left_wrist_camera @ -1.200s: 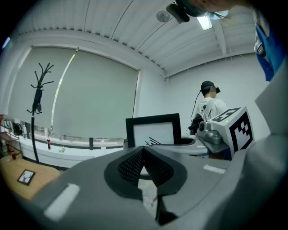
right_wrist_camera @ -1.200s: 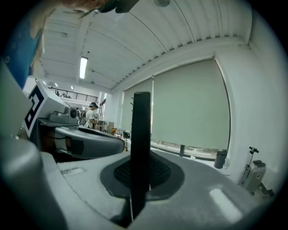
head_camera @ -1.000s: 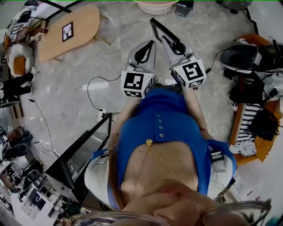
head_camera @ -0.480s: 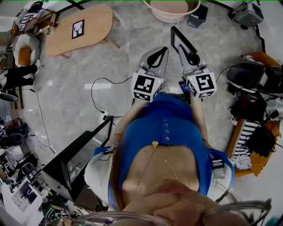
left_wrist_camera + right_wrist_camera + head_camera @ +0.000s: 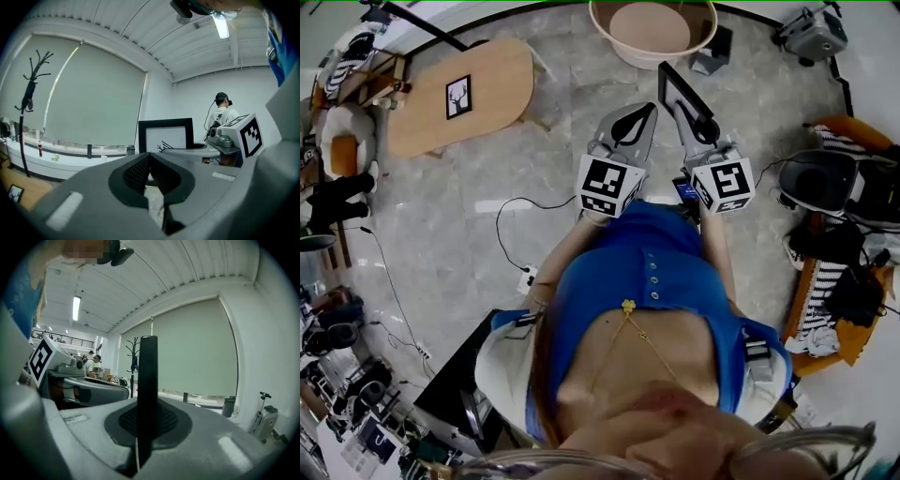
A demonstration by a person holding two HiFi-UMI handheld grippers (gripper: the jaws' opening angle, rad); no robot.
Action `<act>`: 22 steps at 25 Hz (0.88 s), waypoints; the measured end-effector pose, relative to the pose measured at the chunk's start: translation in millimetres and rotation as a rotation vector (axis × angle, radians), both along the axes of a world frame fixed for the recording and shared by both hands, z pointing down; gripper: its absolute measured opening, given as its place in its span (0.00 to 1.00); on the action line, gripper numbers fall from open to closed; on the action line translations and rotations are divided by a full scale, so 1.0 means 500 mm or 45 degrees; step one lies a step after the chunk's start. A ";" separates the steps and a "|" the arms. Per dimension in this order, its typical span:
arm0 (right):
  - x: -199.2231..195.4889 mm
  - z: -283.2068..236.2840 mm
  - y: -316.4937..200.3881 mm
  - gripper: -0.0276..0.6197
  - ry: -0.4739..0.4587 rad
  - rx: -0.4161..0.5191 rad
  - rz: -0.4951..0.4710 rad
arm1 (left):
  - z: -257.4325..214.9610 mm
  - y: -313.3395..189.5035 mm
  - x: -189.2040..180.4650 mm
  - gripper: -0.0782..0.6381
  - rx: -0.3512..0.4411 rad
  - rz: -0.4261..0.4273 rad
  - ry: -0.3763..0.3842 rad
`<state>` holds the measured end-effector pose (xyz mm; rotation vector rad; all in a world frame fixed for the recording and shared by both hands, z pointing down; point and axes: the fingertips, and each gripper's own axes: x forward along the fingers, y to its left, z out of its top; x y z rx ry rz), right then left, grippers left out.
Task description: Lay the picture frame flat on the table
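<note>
Nearest the camera, a person in a blue top stands on a grey marbled floor with both arms held forward.

The left tool has its jaws drawn together at the tips with nothing between them. It carries no load and is judged to be travelling alongside as a spare support.

The right tool is clamped tight on one edge of the black rectangular picture frame. The frame rises upright out of the jaws and is clear of every surface. In the right gripper view it shows edge-on as a dark bar pinched between the pads. In the left gripper view its white face with a dark branching motif is visible just beside the right tool's marker cube. The edge grip is judged deliberate: it leaves the back of the frame free to meet a surface when tipped over.

Further off, at the upper left of the head view, is the light wooden oval worktop, well apart from both tools. A small dark-framed picture appears to lie flat on it, with bare wood to either side. The carried frame is therefore judged to be in transit, with the laying-down not yet begun.

Farthest, at the top edge, is a round beige tub.
</note>
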<state>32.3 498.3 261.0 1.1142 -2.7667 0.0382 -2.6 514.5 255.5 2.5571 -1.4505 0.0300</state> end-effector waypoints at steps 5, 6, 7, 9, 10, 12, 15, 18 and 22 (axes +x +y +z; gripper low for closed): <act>-0.061 0.012 -0.053 0.05 0.003 -0.003 0.014 | 0.013 -0.055 -0.053 0.11 -0.009 0.040 -0.027; -0.071 0.012 -0.059 0.05 -0.001 -0.005 0.016 | 0.016 -0.062 -0.061 0.11 -0.014 0.050 -0.033; -0.080 0.011 -0.063 0.05 -0.001 -0.006 0.018 | 0.019 -0.067 -0.069 0.11 -0.020 0.058 -0.037; -0.092 0.011 -0.069 0.05 0.005 -0.011 0.024 | 0.024 -0.074 -0.081 0.11 -0.033 0.068 -0.042; -0.096 0.011 -0.073 0.05 0.007 -0.014 0.028 | 0.026 -0.078 -0.086 0.11 -0.039 0.073 -0.041; -0.100 0.013 -0.083 0.05 0.011 -0.016 0.040 | 0.028 -0.087 -0.094 0.11 -0.040 0.083 -0.039; -0.097 0.018 -0.101 0.05 0.019 -0.030 0.062 | 0.029 -0.098 -0.101 0.11 -0.038 0.089 -0.042; -0.093 0.020 -0.125 0.05 0.032 -0.037 0.063 | 0.032 -0.117 -0.103 0.11 -0.049 0.082 -0.037; -0.091 0.024 -0.170 0.05 0.025 -0.033 0.041 | 0.039 -0.152 -0.110 0.11 -0.062 0.045 -0.031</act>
